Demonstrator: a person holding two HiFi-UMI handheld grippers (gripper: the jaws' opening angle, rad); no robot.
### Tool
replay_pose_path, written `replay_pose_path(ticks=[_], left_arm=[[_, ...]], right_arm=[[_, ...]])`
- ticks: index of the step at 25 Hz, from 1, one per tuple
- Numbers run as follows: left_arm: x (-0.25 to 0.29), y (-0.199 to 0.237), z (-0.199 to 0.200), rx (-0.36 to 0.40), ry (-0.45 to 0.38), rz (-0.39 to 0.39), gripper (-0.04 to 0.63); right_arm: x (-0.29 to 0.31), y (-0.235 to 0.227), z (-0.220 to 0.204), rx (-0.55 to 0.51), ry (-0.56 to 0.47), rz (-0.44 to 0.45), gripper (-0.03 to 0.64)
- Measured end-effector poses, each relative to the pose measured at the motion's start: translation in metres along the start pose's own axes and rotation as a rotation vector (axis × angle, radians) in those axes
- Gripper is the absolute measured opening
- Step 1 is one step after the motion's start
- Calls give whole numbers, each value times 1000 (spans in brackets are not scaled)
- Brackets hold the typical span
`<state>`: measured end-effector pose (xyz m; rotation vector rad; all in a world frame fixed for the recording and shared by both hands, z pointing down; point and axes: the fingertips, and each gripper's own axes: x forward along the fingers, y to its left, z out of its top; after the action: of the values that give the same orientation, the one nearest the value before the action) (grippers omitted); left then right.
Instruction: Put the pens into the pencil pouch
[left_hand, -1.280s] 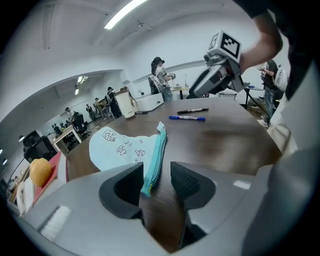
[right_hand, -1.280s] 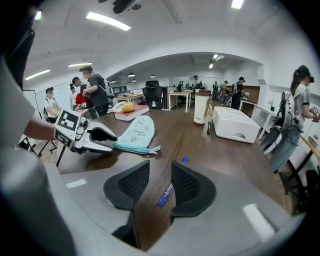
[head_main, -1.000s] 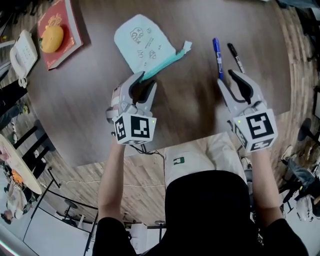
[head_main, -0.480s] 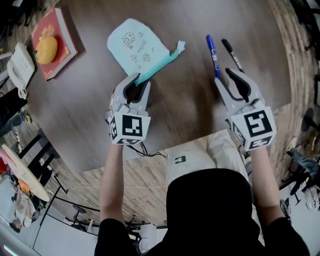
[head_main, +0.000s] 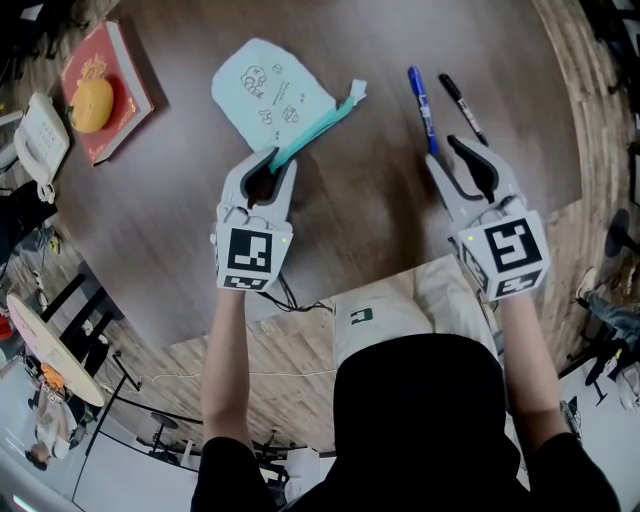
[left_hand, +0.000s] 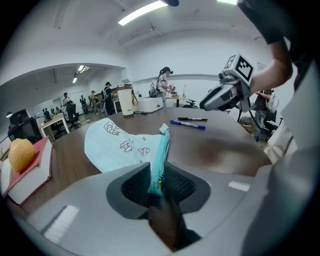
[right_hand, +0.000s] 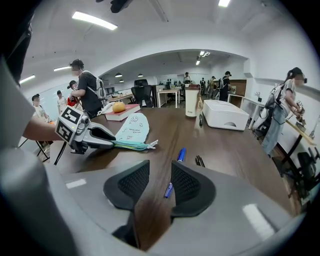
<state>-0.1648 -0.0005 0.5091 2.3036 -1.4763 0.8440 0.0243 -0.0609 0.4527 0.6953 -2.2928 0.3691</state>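
A light blue pencil pouch (head_main: 265, 90) with cartoon prints lies flat on the dark wooden table (head_main: 360, 210), its teal zipper edge (head_main: 310, 135) running toward me. My left gripper (head_main: 268, 160) has that zipper edge (left_hand: 161, 160) between its pads, which are closing and touch it on both sides. A blue pen (head_main: 420, 100) and a black pen (head_main: 462, 105) lie side by side to the right. My right gripper (head_main: 450, 152) stands open just short of the blue pen (right_hand: 181, 154), holding nothing; the black pen (right_hand: 200, 161) lies right of it.
A red book (head_main: 135, 85) bearing an orange object (head_main: 92, 103) sits at the table's far left, beside a white phone (head_main: 40, 130). A white box (right_hand: 227, 114) and a cup (right_hand: 190, 105) stand farther down the table. People work at desks in the background.
The left gripper's jaws have narrowed from wide open onto the pouch's zipper edge, and the gripper has rolled so its marker cube faces up. The right gripper has stayed put.
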Motion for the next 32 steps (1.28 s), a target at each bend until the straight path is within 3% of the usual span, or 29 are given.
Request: replay_pose_path(ticks=[9,18,22,27,32], left_arm=[[-7,0,12,-116,-45,-37,69],[-14,6,27,-237,-87,-25,40],[-20,10,38,-229,-98,17,35],[-30,18,60,-153,-114,95,32],[-37,26,76,-155,-141,139,31]], right_arm=[[-2,2,0,18,-1,-10,120],[-7,-1,2,36,-23,-29,120],[-9,-2,4,33,-24,-31,120],[-13,-3,8,38,-27,-39,120],[-16,-2,5,49,-34,-46,120]])
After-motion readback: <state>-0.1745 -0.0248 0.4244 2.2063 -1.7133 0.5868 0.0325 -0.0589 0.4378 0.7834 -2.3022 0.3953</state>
